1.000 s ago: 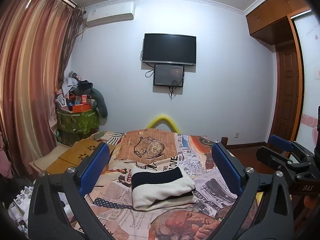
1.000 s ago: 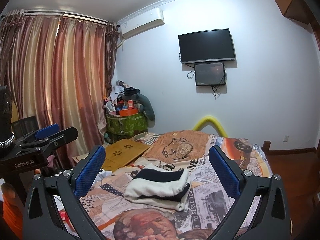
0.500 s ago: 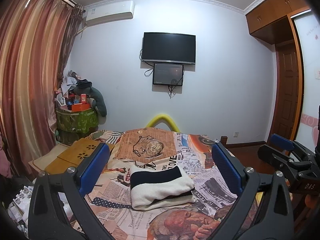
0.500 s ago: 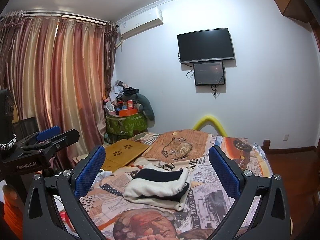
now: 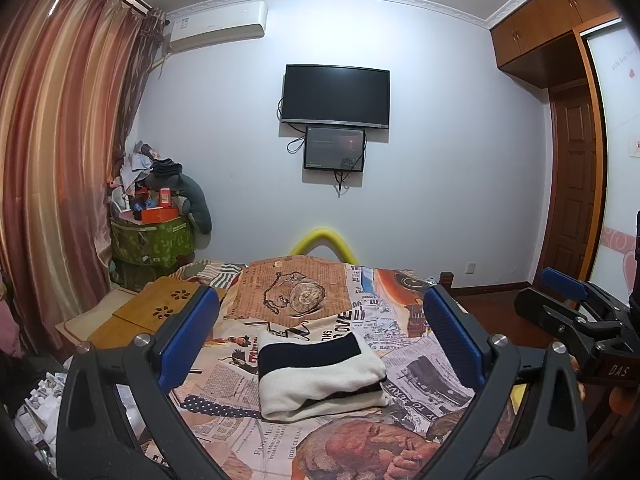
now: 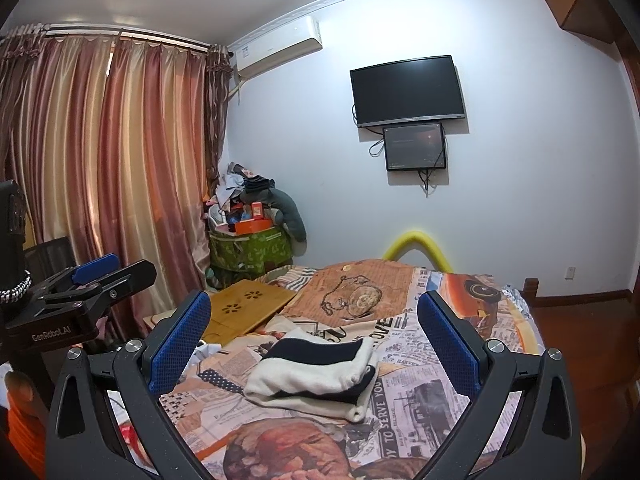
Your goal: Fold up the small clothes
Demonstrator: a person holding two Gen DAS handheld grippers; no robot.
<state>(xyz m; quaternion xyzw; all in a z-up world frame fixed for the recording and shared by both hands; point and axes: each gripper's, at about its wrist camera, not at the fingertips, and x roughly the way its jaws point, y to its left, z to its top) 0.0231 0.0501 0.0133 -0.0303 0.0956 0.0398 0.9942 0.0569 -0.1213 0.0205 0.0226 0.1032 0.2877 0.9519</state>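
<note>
We see a folded white and navy garment (image 5: 320, 376) lying on the bed (image 5: 404, 440), on its newspaper-print cover. Our left gripper (image 5: 320, 336) hangs above the bed with its blue-padded fingers (image 5: 188, 336) spread wide and grasping nothing; the garment sits between them in that view, clear of both. Our right gripper (image 6: 316, 340) is likewise released, its fingers (image 6: 448, 344) apart and empty, with the garment (image 6: 312, 376) framed between them. At about ten o'clock from the garment a wooden lap tray (image 6: 248, 304) rests at the bed's edge. At twelve o'clock, a television (image 5: 335, 96) hangs on the far wall.
</note>
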